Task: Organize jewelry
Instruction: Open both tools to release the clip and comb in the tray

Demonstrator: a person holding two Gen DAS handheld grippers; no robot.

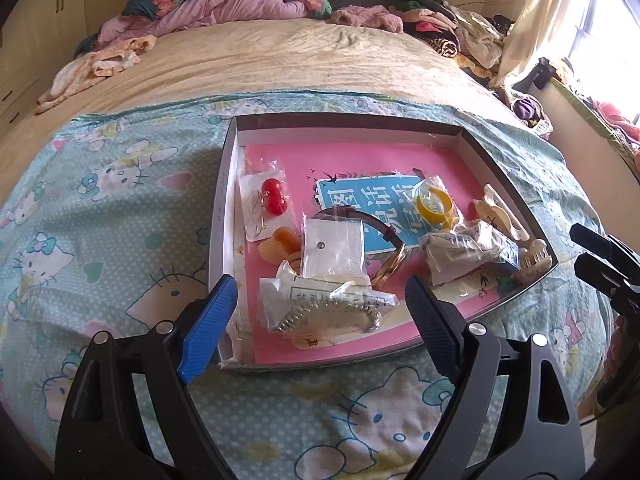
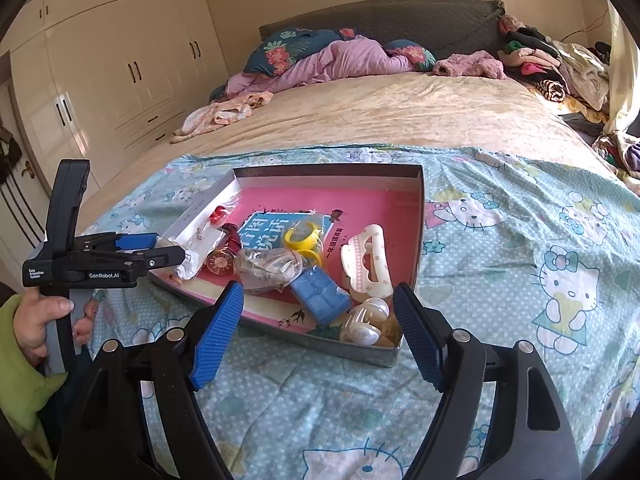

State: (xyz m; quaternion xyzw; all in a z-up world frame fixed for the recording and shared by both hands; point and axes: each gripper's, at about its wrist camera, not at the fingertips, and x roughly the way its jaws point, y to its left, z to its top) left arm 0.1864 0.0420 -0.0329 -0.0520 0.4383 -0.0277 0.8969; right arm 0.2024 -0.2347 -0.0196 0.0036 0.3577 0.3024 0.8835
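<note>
Left gripper (image 1: 320, 304) spread wide, empty, hanging over the near left corner of the shallow tray (image 1: 348, 127); a bagged silver hair comb (image 1: 332, 318) lying in the gap between its fingers, not pressed by either pad. Right gripper (image 2: 318, 334) also spread wide, holding nothing, poised at the tray's near right corner above pearly round pieces (image 2: 368, 320) and a blue box (image 2: 320, 294).

One tray, resting on a cartoon-cat sheet (image 1: 100, 208) across the foot of a bed. Inside, on a pink book (image 1: 352, 160): one carded pair of red bead earrings (image 1: 274, 196), one yellow ring (image 1: 434, 208) in a clear bag, one watch (image 2: 222, 262) with a dark red strap, two cream hair claws (image 2: 370, 264), several more clear packets in a pile; exact count of those not clear.

Jewelry crowded toward the tray's near half; far strip of the book bare. Open sheet on all sides of the tray. One hand (image 2: 44, 314) in a green sleeve gripping the left tool's handle.
</note>
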